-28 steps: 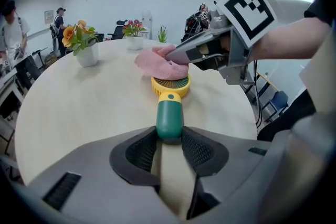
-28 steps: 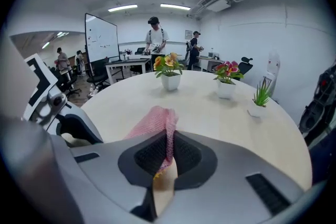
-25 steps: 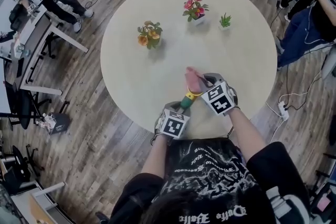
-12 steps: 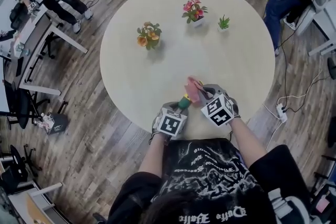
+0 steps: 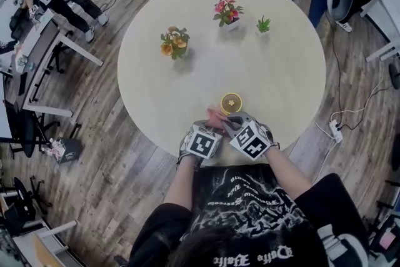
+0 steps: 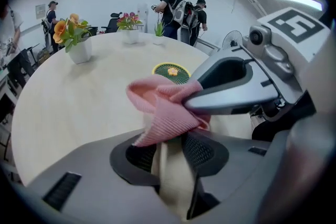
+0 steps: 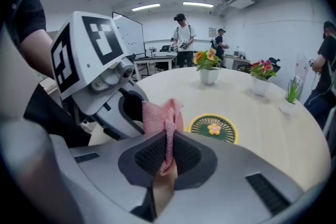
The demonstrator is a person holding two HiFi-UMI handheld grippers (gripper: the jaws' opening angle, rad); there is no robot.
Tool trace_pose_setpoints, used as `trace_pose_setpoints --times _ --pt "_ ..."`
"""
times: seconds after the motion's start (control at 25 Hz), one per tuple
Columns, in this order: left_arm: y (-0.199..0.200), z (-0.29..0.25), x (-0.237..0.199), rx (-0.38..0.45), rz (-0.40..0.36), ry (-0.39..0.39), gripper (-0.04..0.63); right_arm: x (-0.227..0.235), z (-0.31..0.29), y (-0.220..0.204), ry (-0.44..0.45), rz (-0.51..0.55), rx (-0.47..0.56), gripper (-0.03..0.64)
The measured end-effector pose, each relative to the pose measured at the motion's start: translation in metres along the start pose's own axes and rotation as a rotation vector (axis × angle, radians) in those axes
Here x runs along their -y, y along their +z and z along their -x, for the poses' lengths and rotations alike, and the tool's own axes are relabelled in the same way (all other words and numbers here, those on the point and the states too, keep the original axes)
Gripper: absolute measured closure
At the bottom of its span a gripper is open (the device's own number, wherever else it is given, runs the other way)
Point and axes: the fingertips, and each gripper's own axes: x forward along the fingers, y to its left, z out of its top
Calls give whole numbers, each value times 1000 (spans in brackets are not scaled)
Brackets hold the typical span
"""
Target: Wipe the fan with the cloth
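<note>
Wearer at 6 o'clock of the round table point(image 5: 281, 59), both grippers crowded tog. just inside the near rim.

- L gripper point(image 6: 169, 152): jaws part-closed w/ a pale shaft betw. the pads. I take it for the fan's handle, so clamped on it. Contact spot mostly hidden under the cloth.
- R gripper point(image 7: 167, 157): pads pinched tight on a thin fold of the pink cloth point(image 6: 163, 113). The rest is bunched ahead of the tips and draped over the L gripper's mouth.
- Fan point(image 5: 231, 101): yellow rim, green grille, flower hub. Head sits just past the cloth toward 12, face up, low over the tabletop. Can't tell if it touches.
- Further out: orange flower pot point(image 5: 174, 42) approx 10 o'clock, pink flower pot point(image 5: 227, 11) at 12, small green plant point(image 5: 263, 25) at 1. All well clear of the work.

Risks, my read:
- The cloth lies on the handle end, not the grille, so a stroke from here prob. misses the head.
- The fold is narrow, so drag across the grille could pull it out of the pads.
- Loose cloth over the L jaws may snag there.
- A push on the head could lever the handle round in the L grip. The fan is close to the rim, so a slip could send it off the edge.
</note>
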Motion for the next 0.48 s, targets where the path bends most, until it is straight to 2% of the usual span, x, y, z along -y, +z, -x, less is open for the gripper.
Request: trace_pose_setpoints --times 0.16,0.32,0.48 --pt "0 2 2 -25 -50 -15 425 -11 -4 -13 82 -52 -28 588" --pt "-4 2 3 -55 -75 -39 425 -17 -3 -30 126 -2 -111 588" --pt "-9 5 13 -89 -110 -105 426 -25 -3 -38 131 -9 -127 586"
